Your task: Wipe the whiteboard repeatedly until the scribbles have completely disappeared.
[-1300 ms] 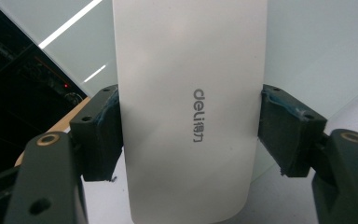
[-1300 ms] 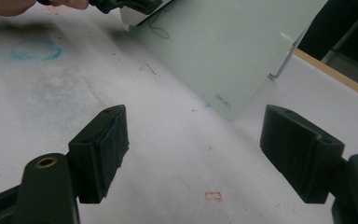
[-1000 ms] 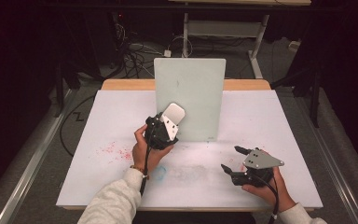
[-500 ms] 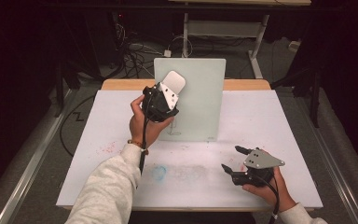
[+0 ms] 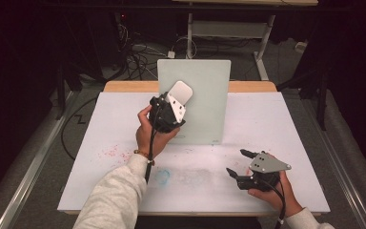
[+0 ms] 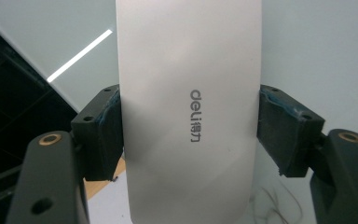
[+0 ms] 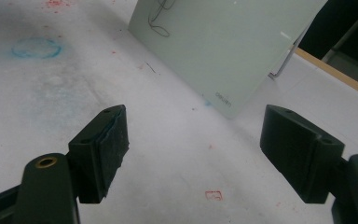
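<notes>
Left hand-held gripper (image 5: 171, 107) pinching a white eraser (image 5: 180, 90) across its width, pads pressing both long edges. Eraser raised off the bench (image 5: 100, 143), held against or just in front of the upright glass board (image 5: 205, 95); contact not determinable. Board standing at the back of the bench, tilting slightly rearward. Thin scribbled pen lines showing on the board's lower part (image 7: 161, 18).

Step in hand, by judgement: bringing the eraser to the board for wiping off the marks. Next move calling for flat pressing of the eraser face on the glass and sweeping down over the scribble, without pushing the board over.

Right hand-held gripper (image 5: 240, 167) resting low on the bench, jaws spread, holding nothing, well apart from the board.

Writing: "deli" plus two Chinese characters reading on the eraser back (image 6: 196, 114). Small printed mark at the board's lower corner (image 7: 223, 97), too small for reading. Red stamp-like mark (image 7: 213, 195) on the bench, illegible. Blue ring smear (image 7: 36, 48) and red specks also on the bench.
</notes>
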